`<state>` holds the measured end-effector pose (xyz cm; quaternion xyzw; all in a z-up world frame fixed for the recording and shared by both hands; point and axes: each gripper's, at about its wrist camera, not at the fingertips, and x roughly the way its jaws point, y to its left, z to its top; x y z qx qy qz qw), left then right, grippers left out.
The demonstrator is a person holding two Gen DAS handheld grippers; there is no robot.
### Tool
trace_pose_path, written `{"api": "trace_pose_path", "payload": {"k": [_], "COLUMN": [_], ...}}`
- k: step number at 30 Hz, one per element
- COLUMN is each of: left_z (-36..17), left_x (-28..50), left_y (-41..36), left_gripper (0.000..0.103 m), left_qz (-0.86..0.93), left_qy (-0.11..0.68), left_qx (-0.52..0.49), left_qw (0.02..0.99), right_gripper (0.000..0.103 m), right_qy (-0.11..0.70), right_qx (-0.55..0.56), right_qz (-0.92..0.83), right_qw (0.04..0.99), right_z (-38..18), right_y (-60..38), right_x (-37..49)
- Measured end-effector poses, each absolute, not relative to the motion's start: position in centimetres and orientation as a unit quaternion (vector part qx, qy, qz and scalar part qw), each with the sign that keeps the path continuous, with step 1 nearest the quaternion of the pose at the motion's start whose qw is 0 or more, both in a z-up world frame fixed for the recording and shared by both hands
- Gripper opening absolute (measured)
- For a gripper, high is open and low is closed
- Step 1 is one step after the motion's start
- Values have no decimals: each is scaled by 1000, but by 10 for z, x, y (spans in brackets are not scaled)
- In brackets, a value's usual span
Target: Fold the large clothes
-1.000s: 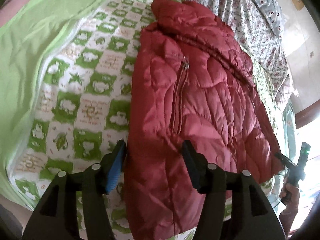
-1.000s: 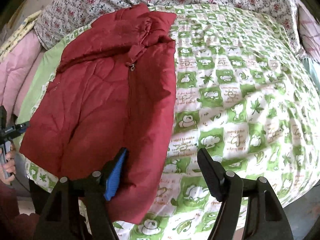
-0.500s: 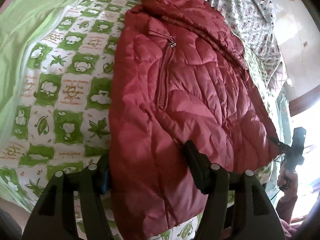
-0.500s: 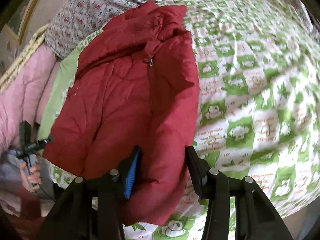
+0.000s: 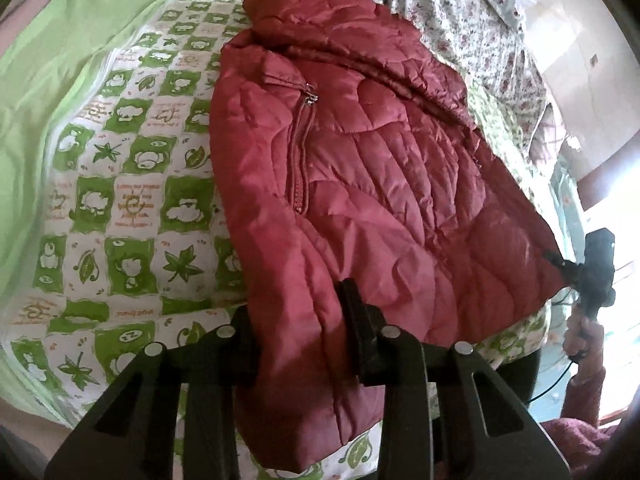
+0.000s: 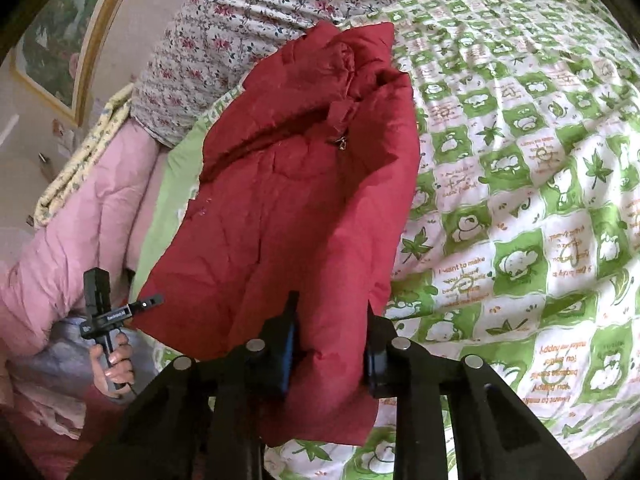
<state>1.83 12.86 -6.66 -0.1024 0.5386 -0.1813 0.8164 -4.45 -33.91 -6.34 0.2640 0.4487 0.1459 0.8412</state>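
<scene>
A red quilted jacket (image 5: 360, 160) lies zipped and front up on a green-and-white quilt (image 5: 132, 208), collar at the far end. My left gripper (image 5: 300, 320) is at the near hem. Its jaws are closing with a thick fold of the jacket bunched between the pads. In the right wrist view the same jacket (image 6: 300, 200) runs away from me. My right gripper (image 6: 330, 344) is closing on the hem's other end, and fabric fills the gap there too. Each view shows a hand (image 5: 580, 332) (image 6: 114, 364) holding the other gripper's handle at the opposite hem corner.
A plain green sheet (image 5: 48, 80) lies left of the quilt. A floral bedspread (image 6: 224, 32) covers the head of the bed, with a pink duvet (image 6: 80, 220) piled beside it. The quilt (image 6: 520, 200) stretches out bare to the right of the jacket.
Both pairs of jaws have narrowed from wide apart to pinching the jacket's hem. The right gripper slid left from straddling the jacket's edge to over the fabric.
</scene>
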Motion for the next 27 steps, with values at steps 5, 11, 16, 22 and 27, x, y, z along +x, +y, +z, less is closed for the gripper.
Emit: {"api": "trace_pose_path", "payload": {"k": [5, 11, 16, 22, 27], "left_z": [-72, -64, -50, -23, -5], "left_x": [17, 7, 5, 6, 13], "left_y": [136, 136, 137, 134, 135], "left_gripper": [33, 23, 17, 16, 16], "left_qz": [-191, -206, -209, -215, -218], "left_qy": [546, 525, 497, 457, 428], "left_qx": [-128, -124, -138, -141, -151], "left_qw": [806, 817, 831, 851, 864], "right_gripper": [36, 32, 22, 20, 20], "right_qy": [462, 456, 427, 395, 363], "right_qx": [271, 268, 290, 292, 299], "right_qz": [148, 158, 173, 183, 195], "right_qw": [832, 834, 839, 852, 861], "right_z": [-69, -70, -65, -46, -29], "right_y": [-342, -341, -344, -343, -342], "right_x": [-48, -52, -54, -52, -48]}}
